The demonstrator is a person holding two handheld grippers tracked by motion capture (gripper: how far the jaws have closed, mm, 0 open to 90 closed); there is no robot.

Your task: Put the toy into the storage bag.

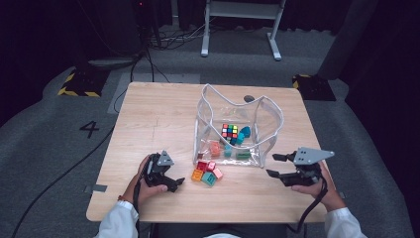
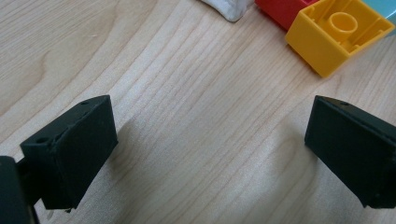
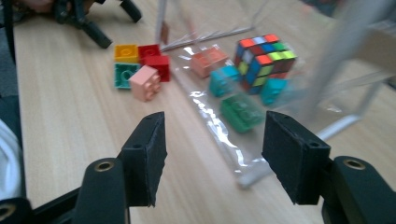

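Note:
A clear bag (image 1: 267, 111) with white trim stands open on the wooden table (image 1: 158, 119). Inside lie a Rubik's cube (image 1: 229, 131), teal bricks, a salmon brick (image 3: 210, 60) and a green brick (image 3: 240, 112). Just outside its front sit a yellow brick (image 2: 336, 32), a red brick (image 3: 154, 58), a teal brick (image 3: 123, 74) and a pink brick (image 3: 145, 81). My left gripper (image 1: 173, 173) is open left of these bricks, with bare wood between its jaws (image 2: 210, 140). My right gripper (image 1: 272, 165) is open beside the bag's front right corner, holding nothing (image 3: 212, 149).
The table's front edge runs close under both hands. Bare wood stretches across the left half of the table. Beyond the table are grey floor, cables and a white desk frame (image 1: 240, 25).

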